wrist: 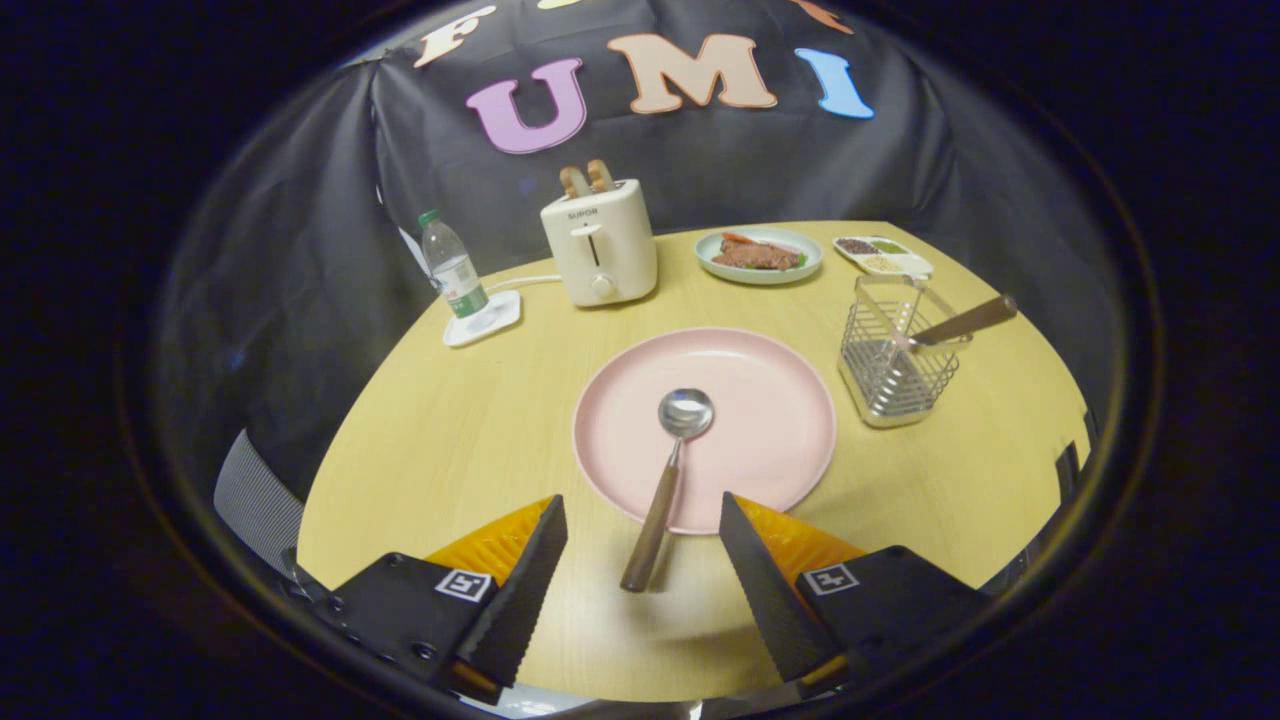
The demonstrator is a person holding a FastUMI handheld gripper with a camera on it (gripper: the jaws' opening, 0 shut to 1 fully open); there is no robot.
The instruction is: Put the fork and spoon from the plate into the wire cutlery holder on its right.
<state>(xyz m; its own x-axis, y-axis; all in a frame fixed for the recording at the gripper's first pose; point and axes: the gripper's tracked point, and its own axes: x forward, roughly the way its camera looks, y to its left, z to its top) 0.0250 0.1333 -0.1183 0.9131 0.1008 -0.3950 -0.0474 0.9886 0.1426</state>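
A spoon (pixel 668 470) with a steel bowl and a wooden handle lies on the pink plate (pixel 770 400), its handle hanging over the plate's near rim. My gripper (pixel 640 545) is open, and the handle's end sits between the two fingertips, touching neither. Right of the plate stands the wire cutlery holder (pixel 893 360). A wooden-handled utensil (pixel 965 321), apparently the fork, leans out of it to the right with its head hidden inside.
Behind the plate stand a cream toaster (pixel 600 240) holding bread, a water bottle (pixel 452 265) on a white coaster, a green plate of food (pixel 760 255) and a small divided dish (pixel 885 256). The round wooden table (pixel 450 430) drops off close on both sides.
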